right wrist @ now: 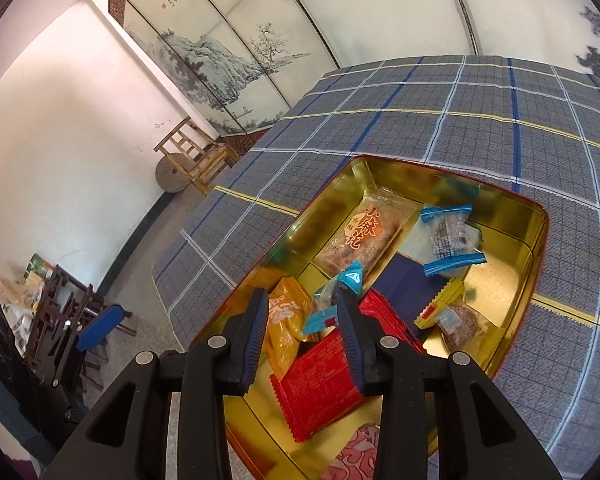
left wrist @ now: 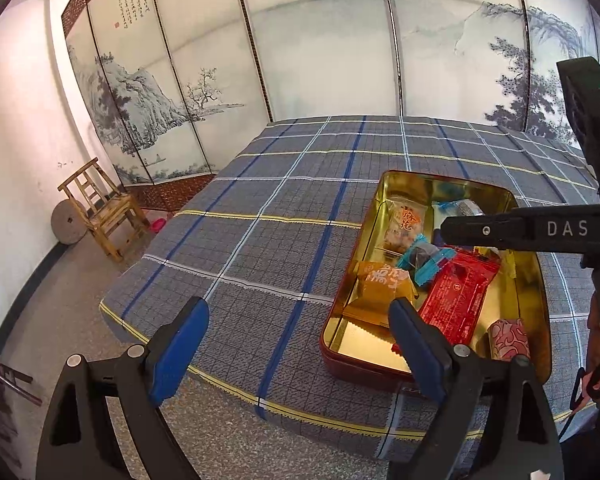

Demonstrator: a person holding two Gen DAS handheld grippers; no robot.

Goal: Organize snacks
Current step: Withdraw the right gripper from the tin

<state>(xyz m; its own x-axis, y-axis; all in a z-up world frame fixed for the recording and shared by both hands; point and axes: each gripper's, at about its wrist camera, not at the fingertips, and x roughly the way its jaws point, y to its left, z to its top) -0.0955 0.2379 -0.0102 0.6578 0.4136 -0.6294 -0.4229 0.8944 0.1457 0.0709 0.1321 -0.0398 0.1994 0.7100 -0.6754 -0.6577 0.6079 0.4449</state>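
Note:
An open gold tin (left wrist: 538,276) (right wrist: 540,240) sits on the plaid cloth and holds several wrapped snacks. Among them are a red packet (left wrist: 458,296) (right wrist: 320,384), an orange packet (left wrist: 384,284) (right wrist: 284,320), a clear packet with orange lettering (left wrist: 404,228) (right wrist: 360,236) and a blue-ended candy (left wrist: 424,258) (right wrist: 332,300). My right gripper (right wrist: 304,336) (left wrist: 446,234) hovers over the tin's near half, jaws a little apart, pads pressing on nothing. My left gripper (left wrist: 298,344) stands wide open and empty at the tin's near left corner.
The grey-blue plaid cloth (left wrist: 284,208) covers the table out to a painted folding screen (left wrist: 320,48). A wooden chair (left wrist: 100,208) and a round stone (left wrist: 68,222) stand on the floor at the left. Dark furniture with clutter (right wrist: 48,312) is near the left.

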